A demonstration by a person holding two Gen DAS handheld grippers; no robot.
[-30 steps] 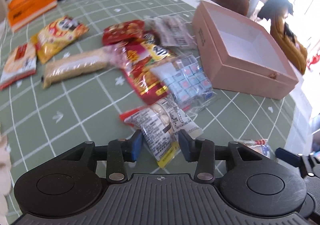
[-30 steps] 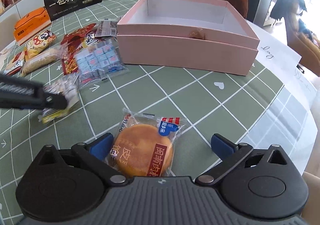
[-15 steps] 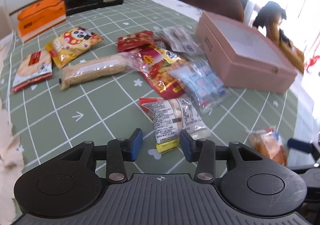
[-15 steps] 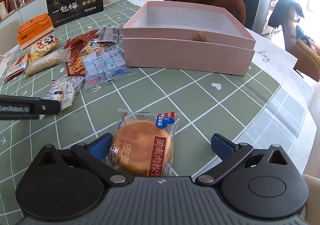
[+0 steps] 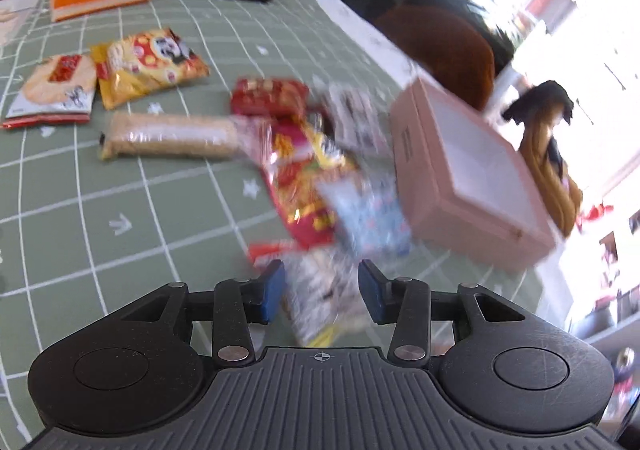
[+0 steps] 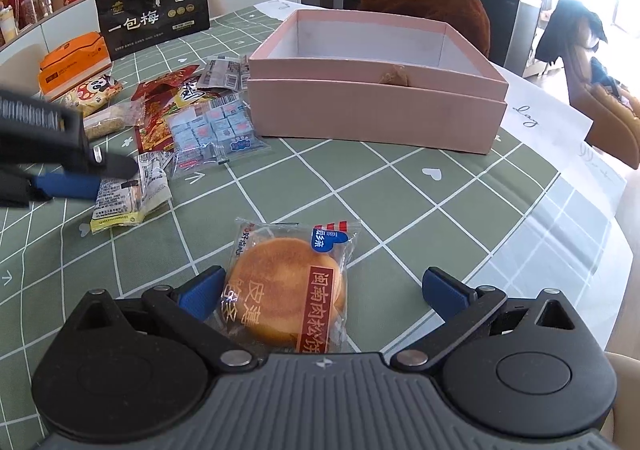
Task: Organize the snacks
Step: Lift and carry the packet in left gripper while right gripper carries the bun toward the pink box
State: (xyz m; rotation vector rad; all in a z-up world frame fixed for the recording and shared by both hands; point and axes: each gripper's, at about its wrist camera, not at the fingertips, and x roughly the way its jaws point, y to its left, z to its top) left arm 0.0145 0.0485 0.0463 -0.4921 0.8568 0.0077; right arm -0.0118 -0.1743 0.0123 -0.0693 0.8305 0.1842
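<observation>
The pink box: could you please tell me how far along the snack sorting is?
Done: nothing yet; the pink box looks empty. In hand: the left claw appears to pinch a clear packet, its yellow end on the table; the right claw stands open around a wrapped pastry. Left: both of those, plus the pile of snacks beside the box and the bags farther back.

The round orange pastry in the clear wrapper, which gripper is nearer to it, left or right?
Right. The right gripper has its open fingers on either side of the pastry. The left gripper is off to the side, at the white snack packet.
</observation>
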